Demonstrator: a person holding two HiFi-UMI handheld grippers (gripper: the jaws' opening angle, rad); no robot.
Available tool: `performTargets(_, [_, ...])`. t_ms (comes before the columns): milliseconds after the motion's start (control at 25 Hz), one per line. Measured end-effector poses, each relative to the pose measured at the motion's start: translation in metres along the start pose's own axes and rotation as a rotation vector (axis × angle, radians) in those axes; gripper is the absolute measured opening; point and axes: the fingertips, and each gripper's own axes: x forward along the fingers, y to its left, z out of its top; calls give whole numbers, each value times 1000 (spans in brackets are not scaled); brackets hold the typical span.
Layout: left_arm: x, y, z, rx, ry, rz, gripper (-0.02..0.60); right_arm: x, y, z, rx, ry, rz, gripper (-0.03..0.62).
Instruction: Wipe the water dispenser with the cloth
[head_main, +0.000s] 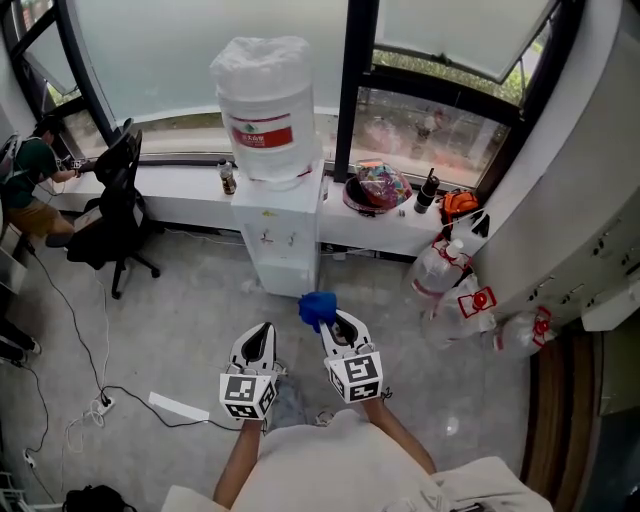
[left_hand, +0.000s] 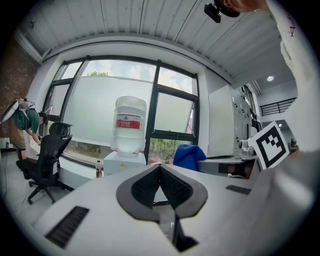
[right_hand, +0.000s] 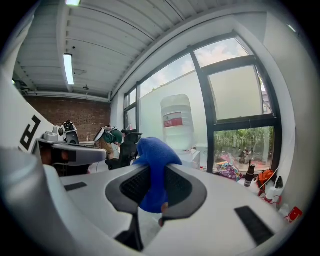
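From the head view, the person stands some way back from the water dispenser (head_main: 283, 240), which sits against the window ledge with a big bottle (head_main: 264, 105) on top. Both forearms are held out low and forward, side by side, with the grippers pointing at the dispenser's front. The right gripper (head_main: 328, 320) carries the blue cloth (head_main: 317, 307) bunched at its tips. The left gripper (head_main: 262, 331) is just beside it and carries nothing. The cloth is well apart from the white casing, so I'd say wiping has not begun and this is the approach. The next move calls for closing in and pressing the cloth against a panel, likely the front or the top around the bottle.

In the left gripper view, the jaws are closed tip to tip with nothing between them. The dispenser stands ahead and a little to the left, and the cloth shows off to the right.

In the right gripper view, the jaws are clamped on the cloth, which bulges above them and hangs below. The dispenser and bottle rise beyond it, almost straight ahead.
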Motion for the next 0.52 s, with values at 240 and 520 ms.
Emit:
performTargets(240, [-2, -6, 7, 3, -19, -5, 11, -4, -2, 6, -6, -8, -7, 80])
performTargets(520, [-3, -7, 6, 6, -26, -12, 11, -4, 1, 6, -17, -12, -5, 80])
